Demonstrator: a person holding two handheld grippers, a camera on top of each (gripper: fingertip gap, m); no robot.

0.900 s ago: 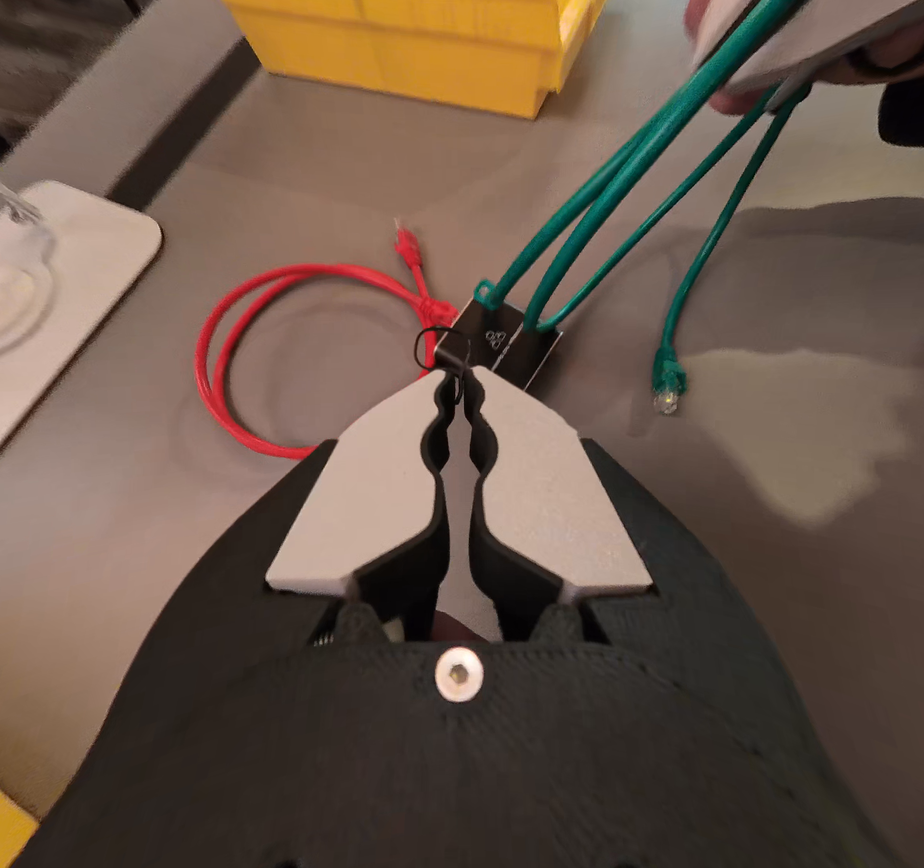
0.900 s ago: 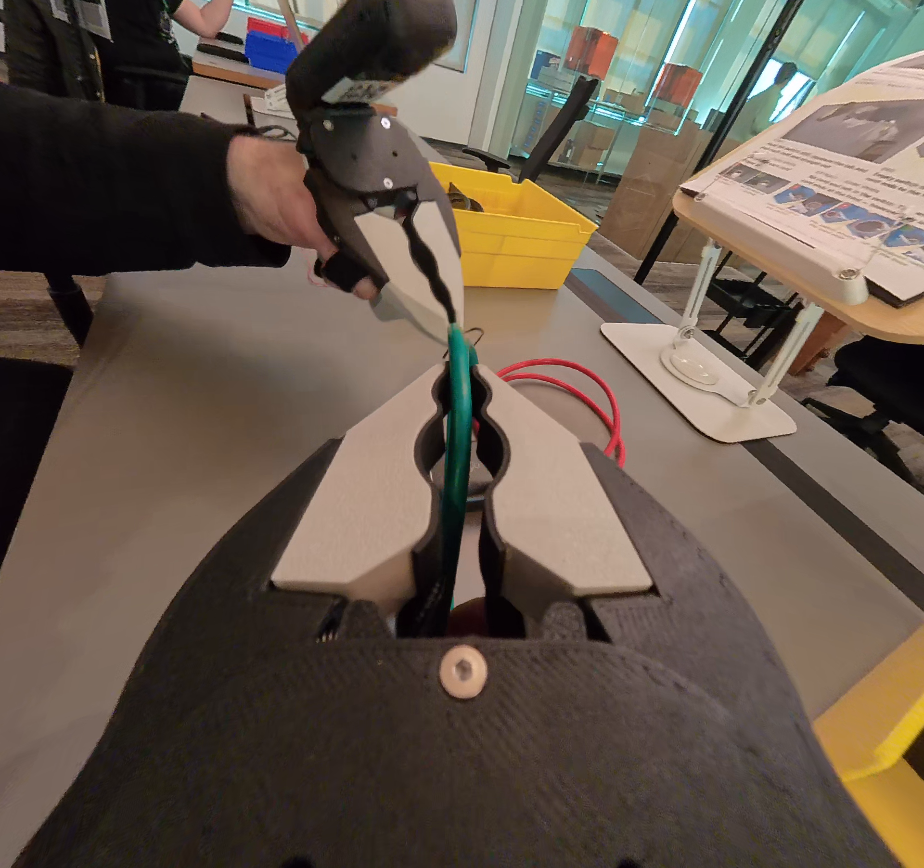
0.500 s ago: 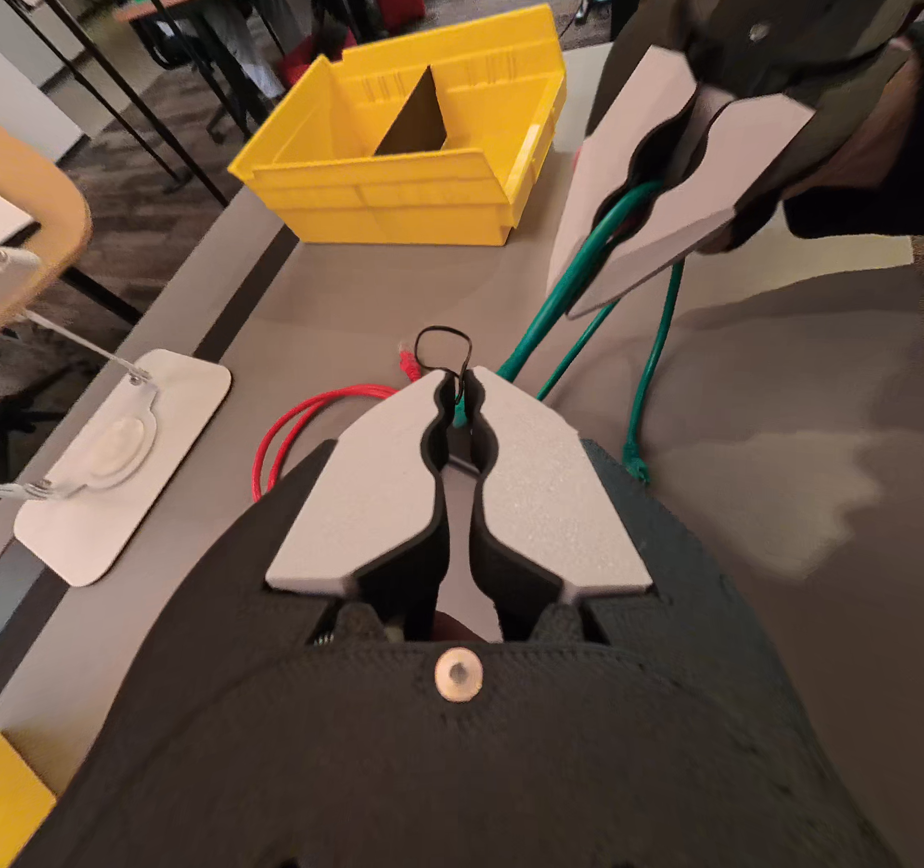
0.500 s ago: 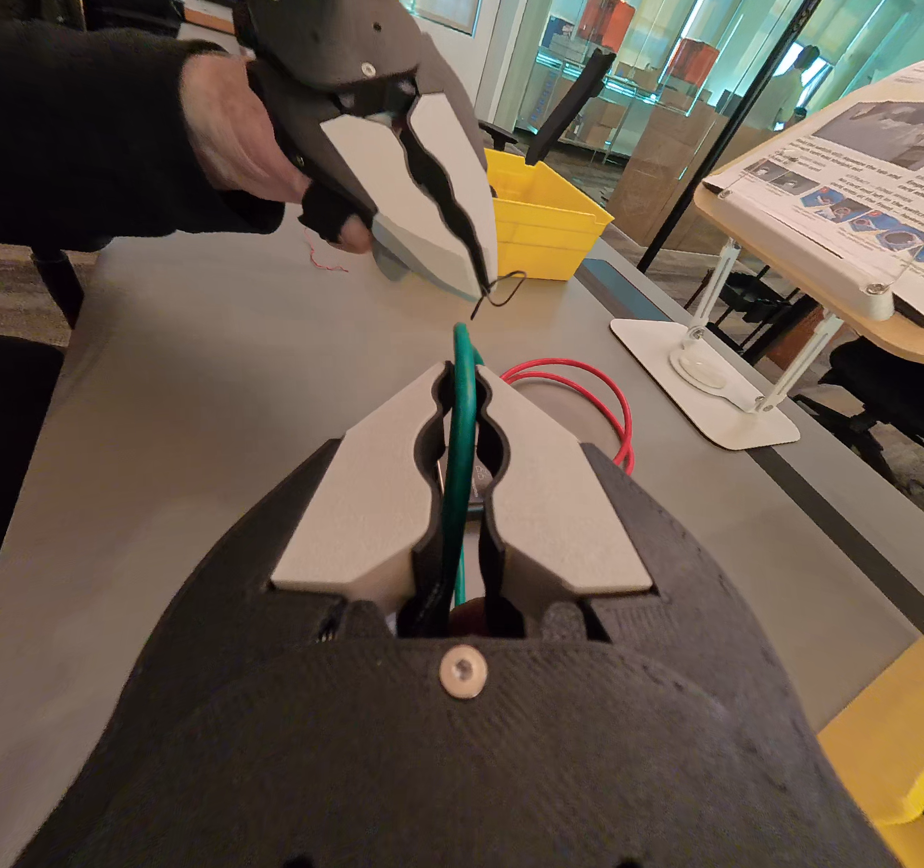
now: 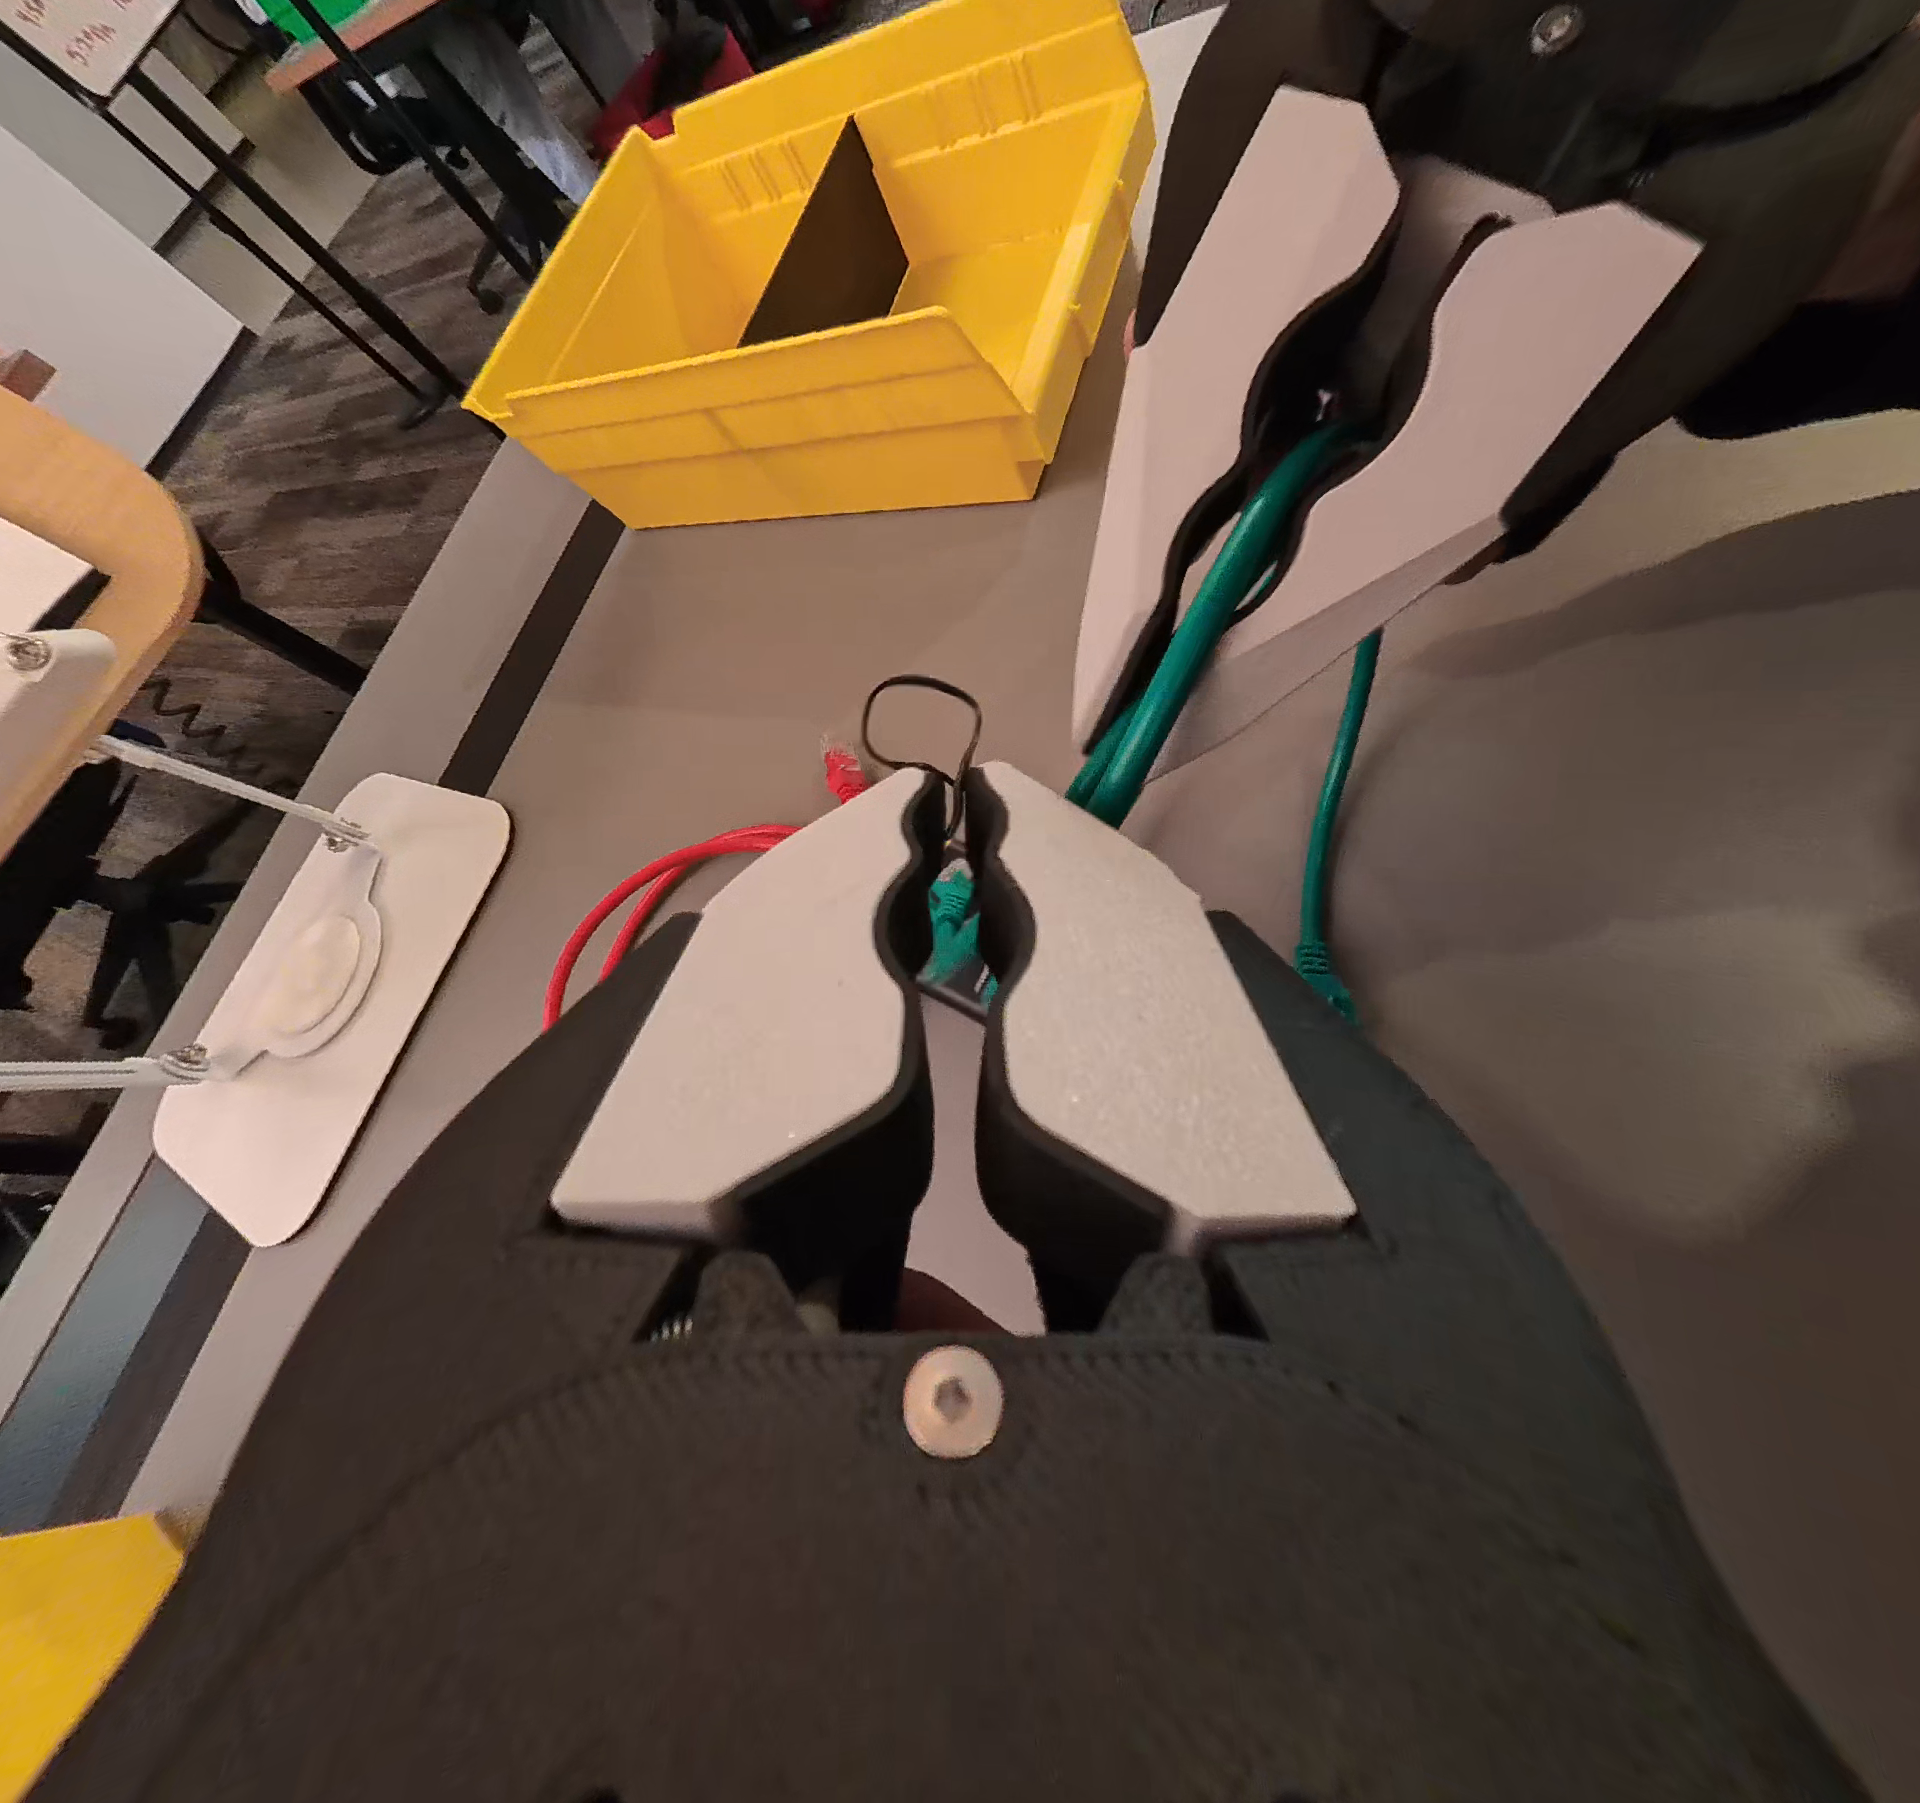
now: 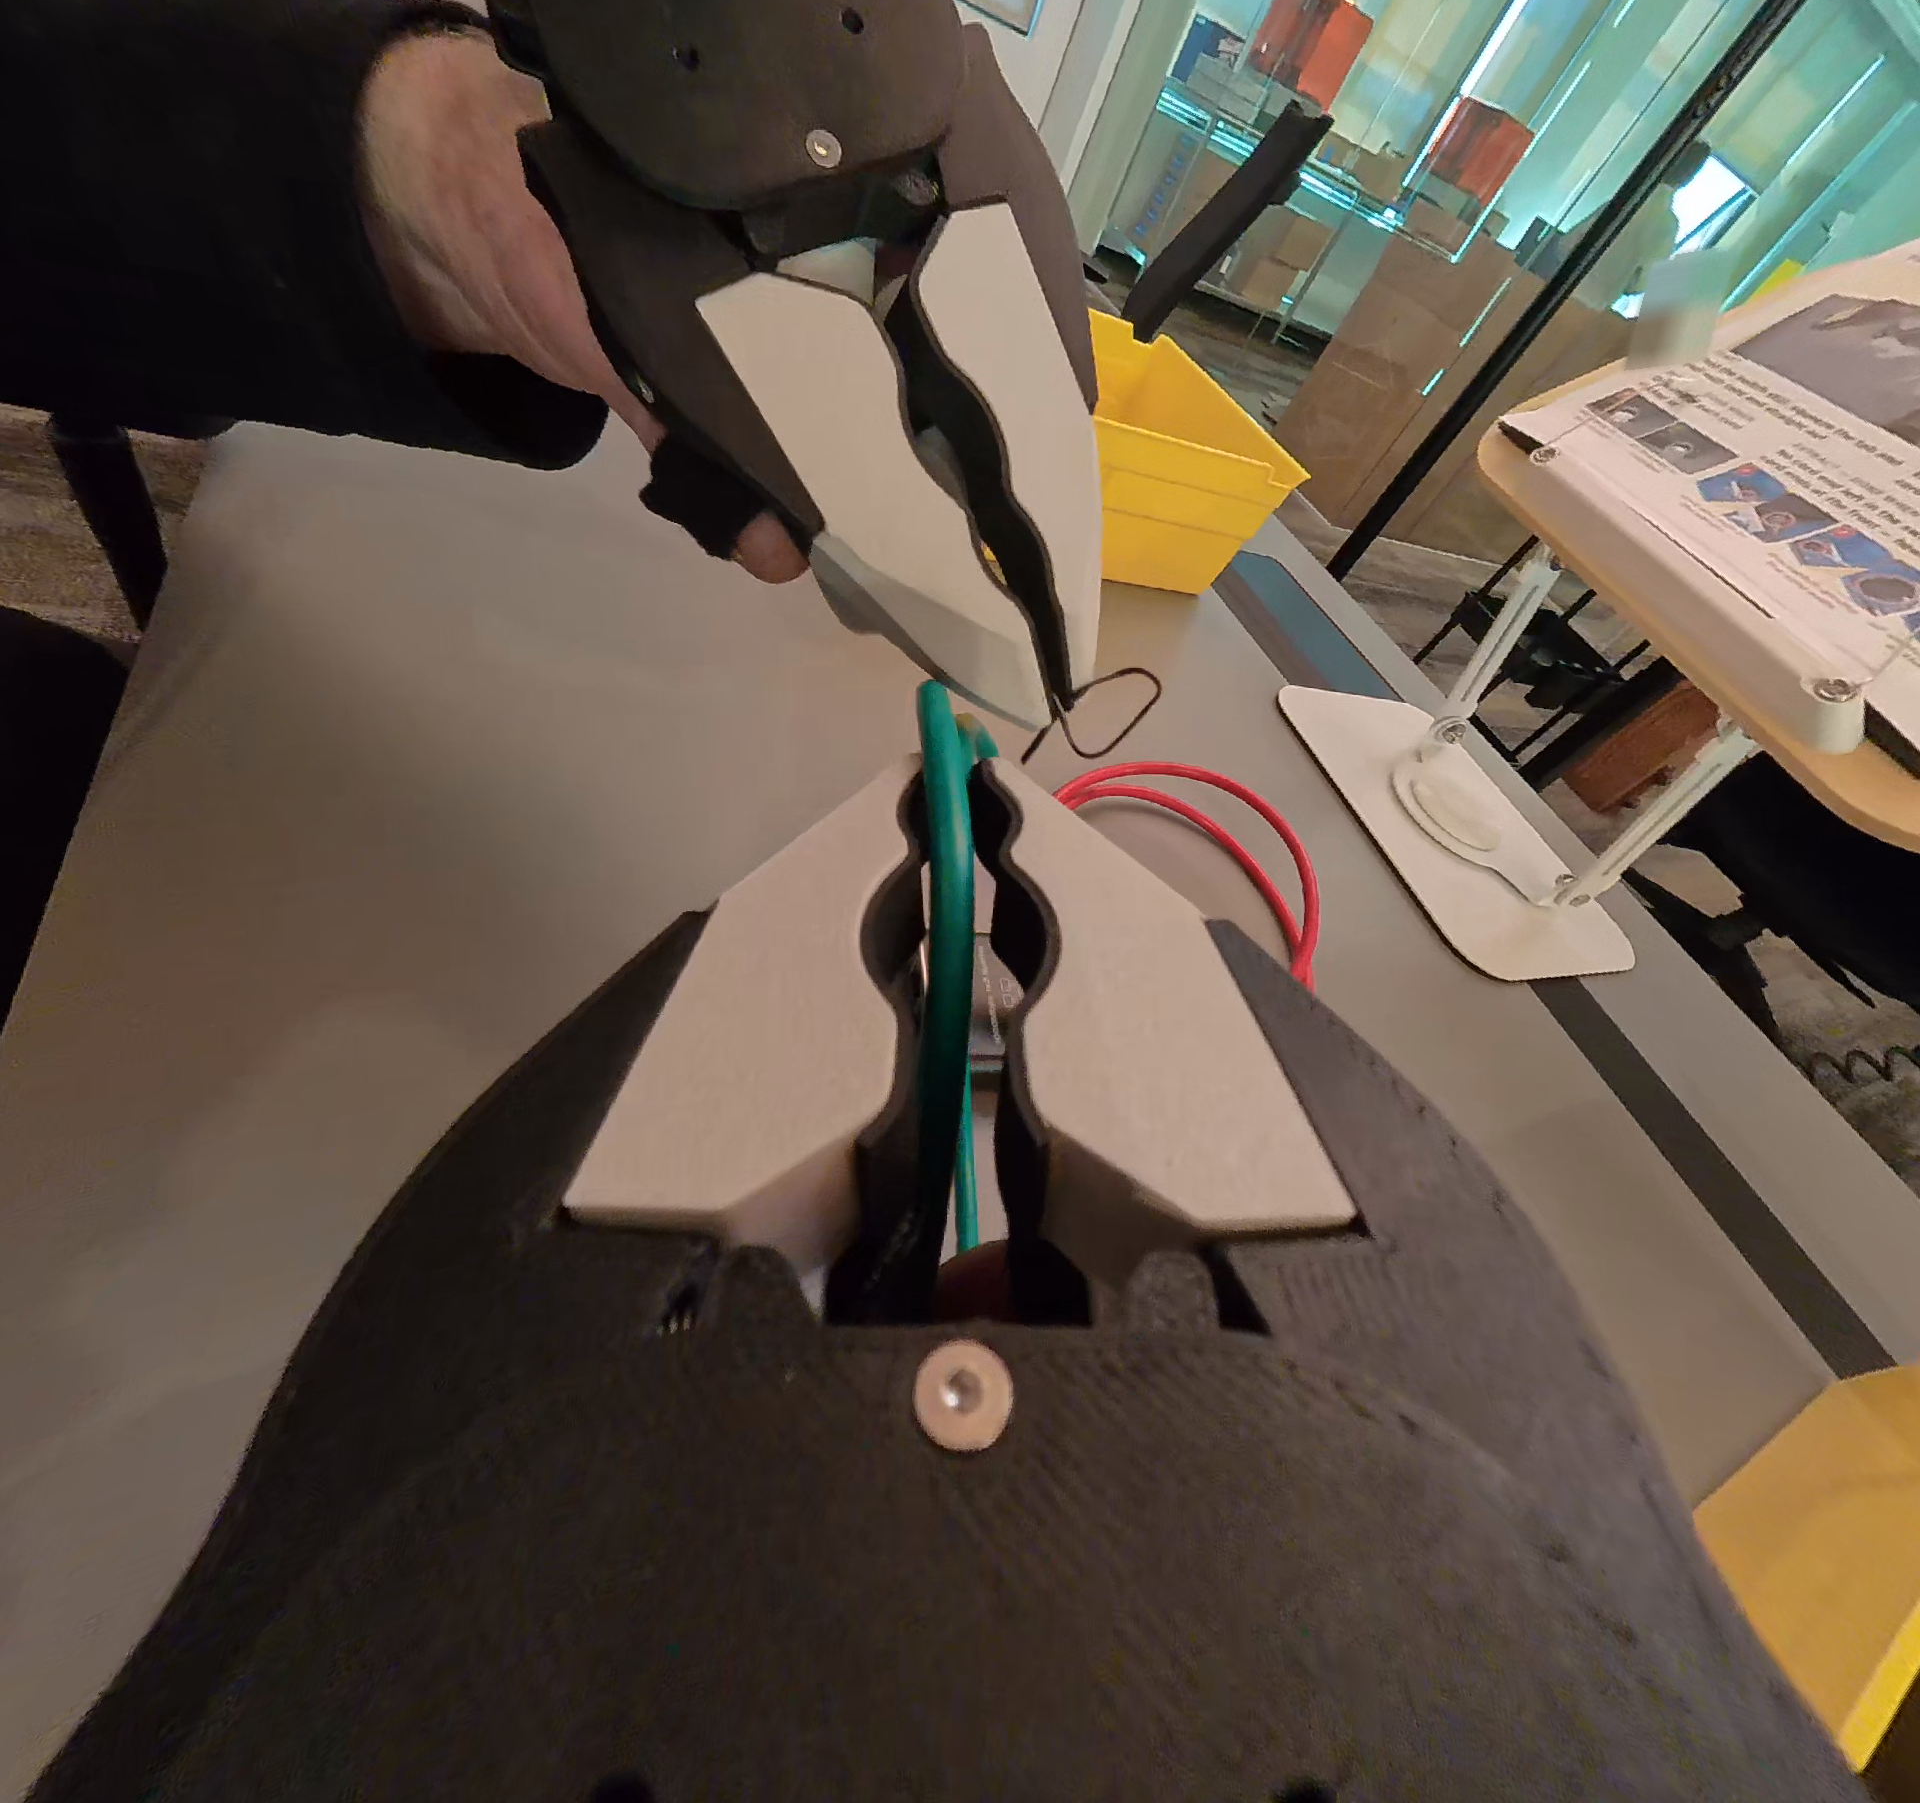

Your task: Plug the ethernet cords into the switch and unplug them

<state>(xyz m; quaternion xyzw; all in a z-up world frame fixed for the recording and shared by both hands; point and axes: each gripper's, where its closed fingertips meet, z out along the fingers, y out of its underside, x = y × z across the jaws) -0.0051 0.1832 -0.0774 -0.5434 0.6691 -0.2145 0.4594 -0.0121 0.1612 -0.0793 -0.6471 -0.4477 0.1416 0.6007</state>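
My left gripper (image 5: pixel 951 789) is shut on a thin black wire tie (image 5: pixel 920 714), whose loop sticks out past the tips. It also shows in the right wrist view (image 6: pixel 1060 704), held above the table with the tie (image 6: pixel 1112 725). My right gripper (image 6: pixel 951 779) is shut on the green ethernet cord (image 6: pixel 948 922) and shows up close in the left wrist view (image 5: pixel 1127 745), holding the doubled cord (image 5: pixel 1226 569). The black switch (image 5: pixel 971 990) with a green plug (image 5: pixel 951 932) shows between my left fingers. The red cord (image 5: pixel 644 901) lies looped on the table.
A yellow divided bin (image 5: pixel 831 299) stands at the table's far edge. A white stand base (image 5: pixel 322 1005) sits at the left, carrying a tilted board with pages (image 6: pixel 1766 465). A free green plug (image 5: pixel 1320 964) lies to the right. A yellow bin corner (image 6: pixel 1829 1545) is near. Only a small space, under 4 cm, lies between the two pairs of fingers.
My left gripper has risen from the switch with the black wire tie in its tips. The right gripper has come closer, still holding the green cord.
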